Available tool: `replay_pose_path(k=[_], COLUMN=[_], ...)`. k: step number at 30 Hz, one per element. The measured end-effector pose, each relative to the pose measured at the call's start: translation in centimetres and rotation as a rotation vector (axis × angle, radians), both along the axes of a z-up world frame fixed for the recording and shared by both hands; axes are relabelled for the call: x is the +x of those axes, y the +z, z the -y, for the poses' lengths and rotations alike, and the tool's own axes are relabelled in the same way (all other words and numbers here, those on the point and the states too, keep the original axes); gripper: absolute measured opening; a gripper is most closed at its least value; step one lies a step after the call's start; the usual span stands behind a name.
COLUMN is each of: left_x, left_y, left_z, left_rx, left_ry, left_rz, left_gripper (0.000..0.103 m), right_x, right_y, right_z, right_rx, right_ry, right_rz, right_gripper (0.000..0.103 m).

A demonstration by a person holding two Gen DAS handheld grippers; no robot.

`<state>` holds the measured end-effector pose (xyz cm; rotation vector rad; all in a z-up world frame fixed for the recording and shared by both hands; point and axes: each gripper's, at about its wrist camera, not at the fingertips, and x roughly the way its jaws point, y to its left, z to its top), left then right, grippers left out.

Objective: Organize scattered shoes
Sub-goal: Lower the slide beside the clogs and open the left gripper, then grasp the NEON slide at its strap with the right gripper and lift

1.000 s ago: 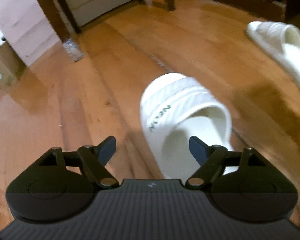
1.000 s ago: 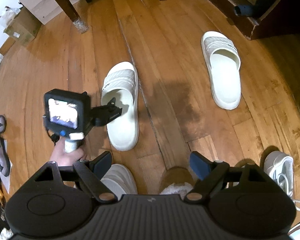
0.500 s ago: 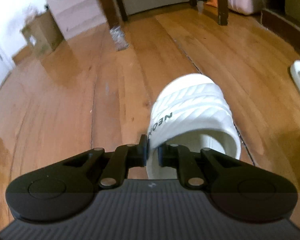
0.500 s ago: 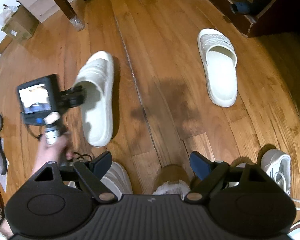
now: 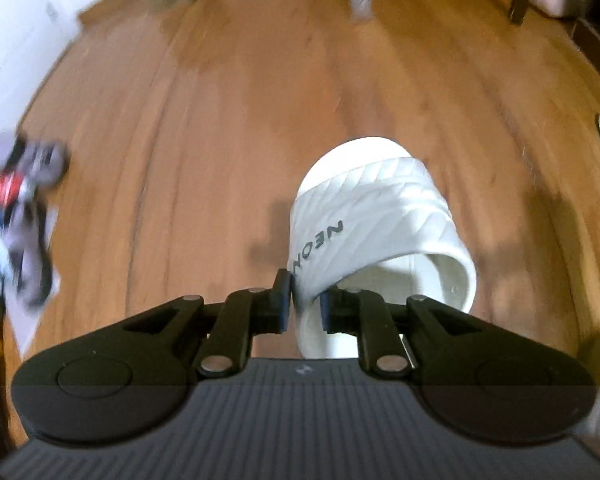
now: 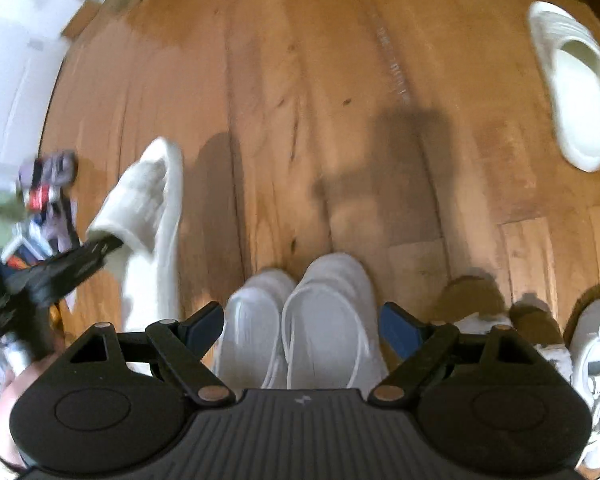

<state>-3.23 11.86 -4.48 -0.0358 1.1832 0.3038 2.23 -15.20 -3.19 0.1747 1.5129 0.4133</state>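
While I am watching both wrist views, this is what I am seeing:

Left hand-held gripper (image 5: 304, 306): I am seeing it clamping the side wall of the white slide (image 5: 376, 236), one finger outside the strap edge and the other inside, near the lettering on the strap.

White slide: it is hanging from that grip above the wooden floor (image 5: 300, 100); in the right wrist view it is showing at the left (image 6: 148, 216), tilted, with the left hand-held gripper (image 6: 100, 246) biting its edge.

Right hand-held gripper (image 6: 300, 322): its fingers are standing spread wide and are gripping nothing, hovering over a pair of white sneakers (image 6: 300, 320) sitting side by side on the floor.

Second white slide: it is lying flat on the floor at the far right (image 6: 572, 84), well apart from the held one.

Another white sneaker (image 6: 596, 352): it is sitting at the right edge.

Clutter (image 5: 20, 216): a blurred pile is lying at the floor's left edge; I cannot tell what is in it.
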Motion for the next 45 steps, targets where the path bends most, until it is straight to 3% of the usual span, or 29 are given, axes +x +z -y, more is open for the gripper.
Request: replay_pose_path(k=[5, 6, 7, 8, 9, 11, 14, 18, 22, 27, 30, 34, 38, 41, 45], left_x=[-6.0, -6.4, -6.9, -7.5, -8.1, -9.0, -9.6, -10.2, -10.3, -12.0, -13.8, -14.9, -15.5, -16.3, -18.3], left_y=[-2.6, -3.3, -4.8, -6.5, -7.6, -9.0, -8.5, -6.1, -5.1, -3.7, -3.3, -2.0, -0.6, 0.2, 0.1], left_z=[-0.5, -0.6, -1.1, -1.7, -2.4, -4.0, -5.6, -5.1, -4.1, -4.7, -5.7, -6.3, -5.1, -3.9, -3.4], left_rx=[0.068, 0.063, 0.032, -0.007, -0.075, -0.233, -0.353, -0.335, -0.269, -0.329, -0.344, -0.362, -0.212, -0.15, -0.155], left_ry=[-0.038, -0.04, -0.029, -0.015, -0.004, 0.041, 0.113, 0.115, 0.099, 0.17, 0.274, 0.319, 0.278, 0.238, 0.231], left_rz=[-0.097, -0.126, -0.209, -0.313, -0.385, -0.471, -0.466, -0.406, -0.405, -0.416, -0.413, -0.36, -0.376, -0.365, -0.321], left_gripper=[0.016, 0.024, 0.035, 0.062, 0.078, 0.079, 0.085, 0.097, 0.098, 0.1, 0.1, 0.1, 0.1, 0.1, 0.1], right_x=[-1.3, -1.6, -2.0, -2.4, -3.0, -4.1, -5.6, -7.6, -9.6, -12.6, -13.8, -13.7, -13.5, -13.7, -14.2], right_y=[-1.6, -1.9, -2.2, -2.5, -2.8, -3.0, -2.8, -2.6, -2.0, -2.1, -3.4, -4.4, -4.5, -5.3, -7.3], right_z=[-2.6, -3.3, -4.0, -4.7, -5.6, -7.2, -9.6, -12.6, -14.5, -16.6, -17.6, -19.8, -21.9, -24.1, -26.7], right_rx=[-0.027, -0.032, -0.038, -0.043, -0.047, -0.036, 0.035, 0.132, 0.163, 0.163, 0.107, 0.091, 0.15, 0.167, 0.1], right_ry=[0.096, 0.121, 0.147, 0.175, 0.211, 0.275, 0.381, 0.538, 0.721, 1.059, 1.19, 1.247, 1.269, 1.315, 1.409], right_rz=[-0.018, -0.017, -0.017, -0.015, -0.009, 0.012, 0.049, 0.078, 0.138, 0.252, 0.253, 0.283, 0.286, 0.276, 0.27], right_gripper=[0.086, 0.086, 0.086, 0.086, 0.086, 0.086, 0.084, 0.083, 0.083, 0.085, 0.085, 0.085, 0.085, 0.085, 0.085])
